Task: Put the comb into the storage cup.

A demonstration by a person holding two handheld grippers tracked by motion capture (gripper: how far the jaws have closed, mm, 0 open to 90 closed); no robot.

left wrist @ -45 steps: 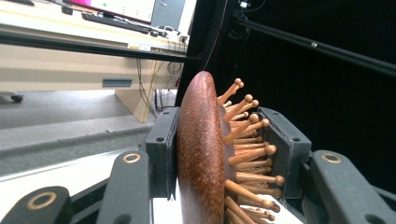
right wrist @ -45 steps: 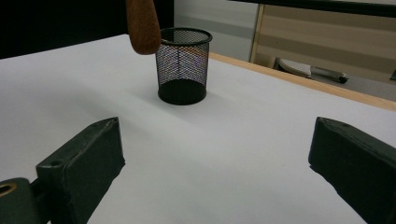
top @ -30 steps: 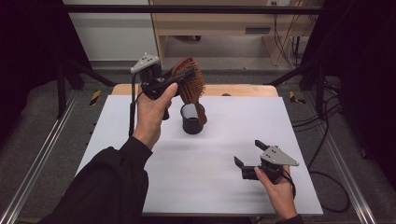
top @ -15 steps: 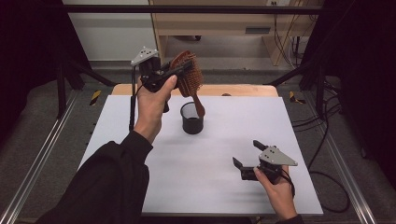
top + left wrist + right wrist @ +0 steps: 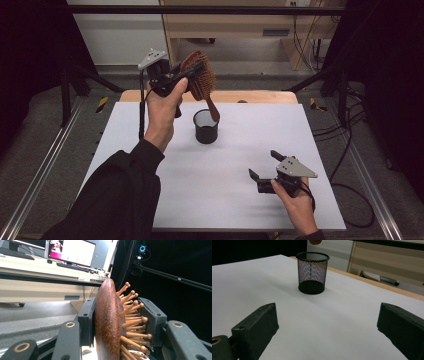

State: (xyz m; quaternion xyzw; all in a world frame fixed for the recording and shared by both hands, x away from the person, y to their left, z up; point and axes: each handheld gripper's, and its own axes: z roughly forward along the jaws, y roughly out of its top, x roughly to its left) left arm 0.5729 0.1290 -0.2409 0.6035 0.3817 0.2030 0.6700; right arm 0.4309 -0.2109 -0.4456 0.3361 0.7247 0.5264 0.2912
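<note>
Holding one wooden hairbrush clamped by its head above one black mesh cup on the white bench, the left tool is raised, while the right tool rests wide open, empty, near the front edge.

No words, brand marks or numbers can be read anywhere. In the left gripper view a lit monitor stands on the far bench, but its picture is too blurred to make out — and a small pale label on that bench's edge is just as illegible.
</note>
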